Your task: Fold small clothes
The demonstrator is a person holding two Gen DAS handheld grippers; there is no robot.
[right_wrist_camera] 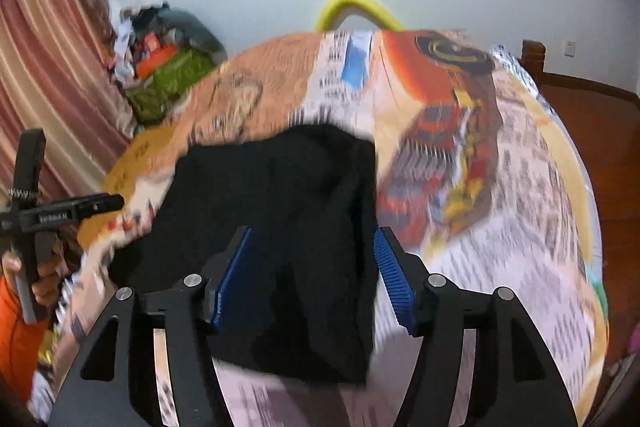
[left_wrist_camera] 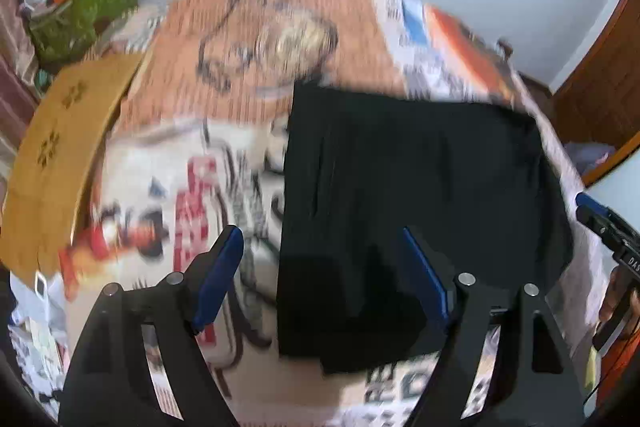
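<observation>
Both the left gripper (left_wrist_camera: 320, 271) and right gripper (right_wrist_camera: 314, 275) spread wide over the black garment (left_wrist_camera: 400, 187), gripping nothing

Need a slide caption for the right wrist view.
Right tool open above a folded black garment on a printed bedspread, left tool at the frame's left edge.

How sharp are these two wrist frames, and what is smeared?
Left wrist: the printed bedspread and black garment are motion-blurred; the left gripper stays crisp. Right wrist: same smear on the bedspread print, the right gripper sharp; fisheye bends both views.
</observation>
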